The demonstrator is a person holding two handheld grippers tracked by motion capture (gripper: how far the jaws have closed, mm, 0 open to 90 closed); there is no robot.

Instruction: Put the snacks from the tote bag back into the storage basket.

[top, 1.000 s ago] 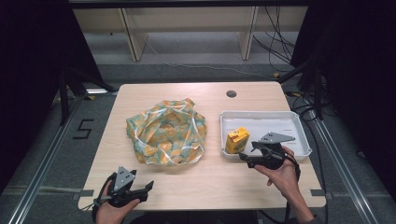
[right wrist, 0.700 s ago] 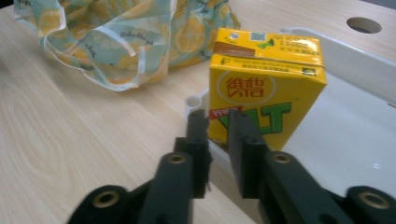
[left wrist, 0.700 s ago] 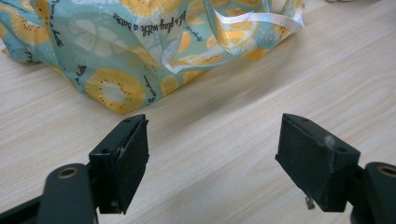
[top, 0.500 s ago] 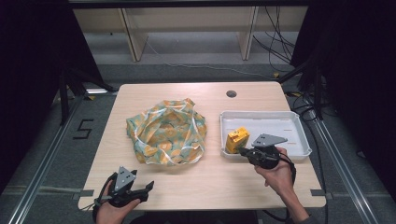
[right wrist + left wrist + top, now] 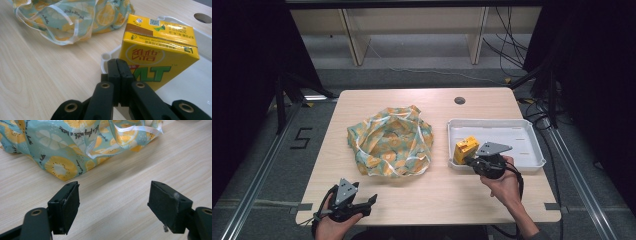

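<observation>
- Since a moment ago, the right gripper [image 5: 470,161] has crept in toward the yellow drink carton [image 5: 157,53], and its jaws have just been closing; now they meet on nothing.
- That carton stands upright in the white tray [image 5: 532,131], at its near-left corner.
- Probably light, stiff, faintly slick; take it across the flat sides.
- Left gripper [image 5: 113,206] gapes wide by the patterned bag [image 5: 389,140].
</observation>
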